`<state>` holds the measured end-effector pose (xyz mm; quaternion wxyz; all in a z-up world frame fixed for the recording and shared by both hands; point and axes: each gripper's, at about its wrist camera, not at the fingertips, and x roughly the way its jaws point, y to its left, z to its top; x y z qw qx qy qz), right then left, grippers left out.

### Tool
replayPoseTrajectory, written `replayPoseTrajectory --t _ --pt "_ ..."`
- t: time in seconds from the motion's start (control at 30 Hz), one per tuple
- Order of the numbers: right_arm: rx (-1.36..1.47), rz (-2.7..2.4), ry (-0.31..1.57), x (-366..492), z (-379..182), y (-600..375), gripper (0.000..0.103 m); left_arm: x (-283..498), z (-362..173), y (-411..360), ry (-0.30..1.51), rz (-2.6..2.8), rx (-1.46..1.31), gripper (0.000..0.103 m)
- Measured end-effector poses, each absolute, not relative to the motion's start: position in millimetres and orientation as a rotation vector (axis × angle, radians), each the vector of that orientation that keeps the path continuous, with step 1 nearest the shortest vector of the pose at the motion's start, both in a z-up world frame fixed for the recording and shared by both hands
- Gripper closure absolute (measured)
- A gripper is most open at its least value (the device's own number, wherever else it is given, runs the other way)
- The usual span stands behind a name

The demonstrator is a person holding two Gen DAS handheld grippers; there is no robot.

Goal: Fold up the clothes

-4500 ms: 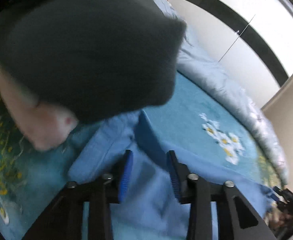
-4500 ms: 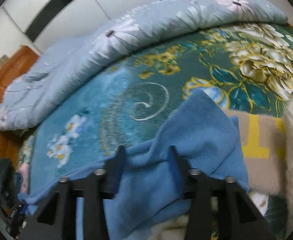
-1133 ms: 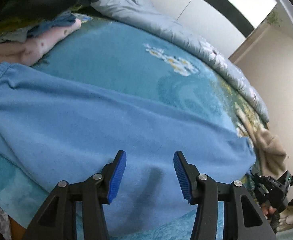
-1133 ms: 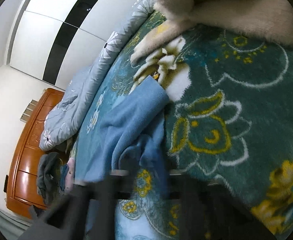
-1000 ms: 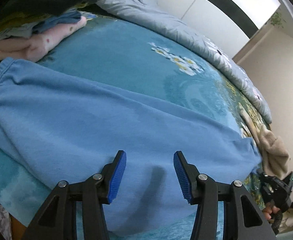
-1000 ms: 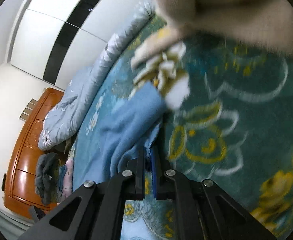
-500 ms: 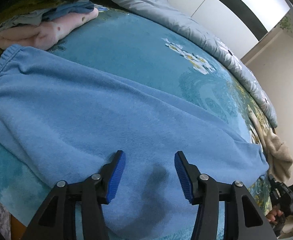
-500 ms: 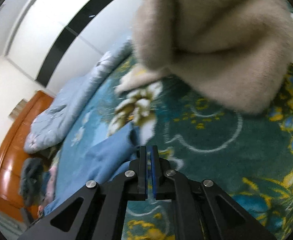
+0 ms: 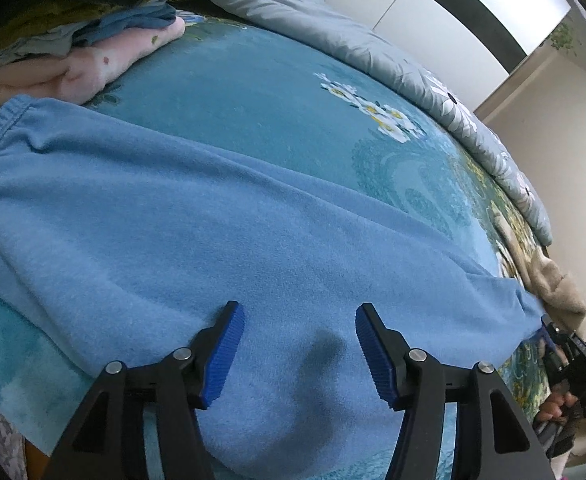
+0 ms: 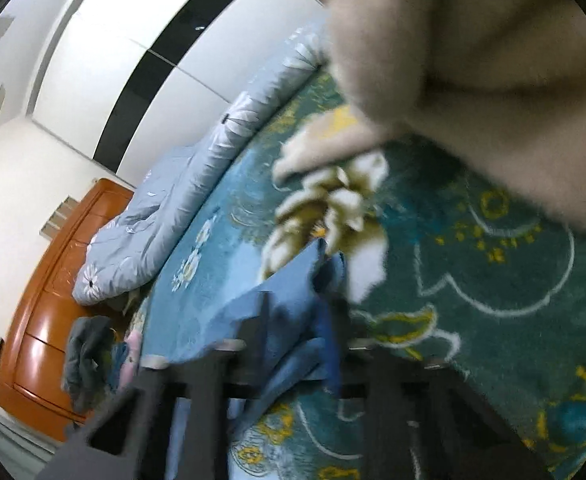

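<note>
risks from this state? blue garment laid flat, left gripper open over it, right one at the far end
1. The left gripper is open over the middle of the blue garment; closing there would likely bunch the cloth rather than take an edge.
2. The garment's far end is rumpled beside the right gripper, which is too blurred to judge; a fold may lock that crease in.
3. The beige garment lies close and could get dragged along.

Left tool jaws spread wide, right tool motion-blurred, jaws apart
</note>
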<state>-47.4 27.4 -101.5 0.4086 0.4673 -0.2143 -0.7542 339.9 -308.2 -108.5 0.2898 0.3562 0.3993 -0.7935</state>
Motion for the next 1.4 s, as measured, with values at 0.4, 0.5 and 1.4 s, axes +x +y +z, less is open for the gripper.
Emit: replayPoseTrajectory --t 0.4,0.5,1.4 --pt "1.024 -2.014 -0.238 -19.3 -32.3 -18.2 0.098 340.4 -109.9 -312.1 1.093 -2.140 0.942 0.039" --pt "1.066 -2.049 -0.260 -29.0 -43.8 -3.1 0.098 342.0 -111.1 -313.9 1.109 -2.148 0.933 0.039" --pt "0.917 -1.470 0.588 59.5 -83.6 -168.3 0.069 407.1 -91.3 -347.7 1.152 -2.096 0.749 0.039"
